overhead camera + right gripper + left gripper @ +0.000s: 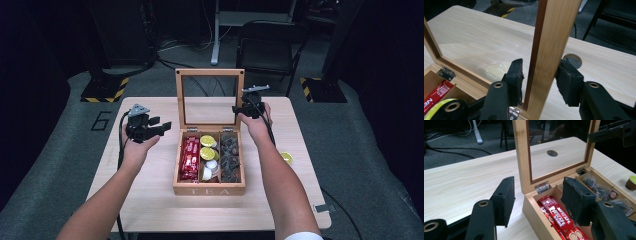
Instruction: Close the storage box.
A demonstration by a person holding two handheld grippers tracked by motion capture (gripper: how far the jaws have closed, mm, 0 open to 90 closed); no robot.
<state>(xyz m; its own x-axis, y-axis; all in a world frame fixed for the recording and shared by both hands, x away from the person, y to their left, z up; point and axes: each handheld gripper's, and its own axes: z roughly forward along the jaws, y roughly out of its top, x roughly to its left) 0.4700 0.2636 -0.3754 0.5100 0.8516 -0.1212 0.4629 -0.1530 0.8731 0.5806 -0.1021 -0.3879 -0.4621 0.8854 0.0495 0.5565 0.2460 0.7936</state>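
A wooden tea box (209,190) stands mid-table with its glass-paned lid (210,73) upright. Inside lie red Nescafe sachets (190,157), yellow-lidded capsules (207,147) and dark tea bags (230,157). My right gripper (245,107) straddles the lid's right frame bar (549,45). One pad touches the wood and the other stands a sliver off it, so the right gripper (540,72) is open. My left gripper (150,129) hovers left of the box, open and empty. In the left gripper view, the left gripper (537,195) faces the box's hinge corner and the sachets (559,216).
A lone yellow capsule (286,157) lies on the table right of the box, near my right forearm. The table has a round cable hole (574,58) behind the lid. A black chair (267,47) stands beyond the table's far edge.
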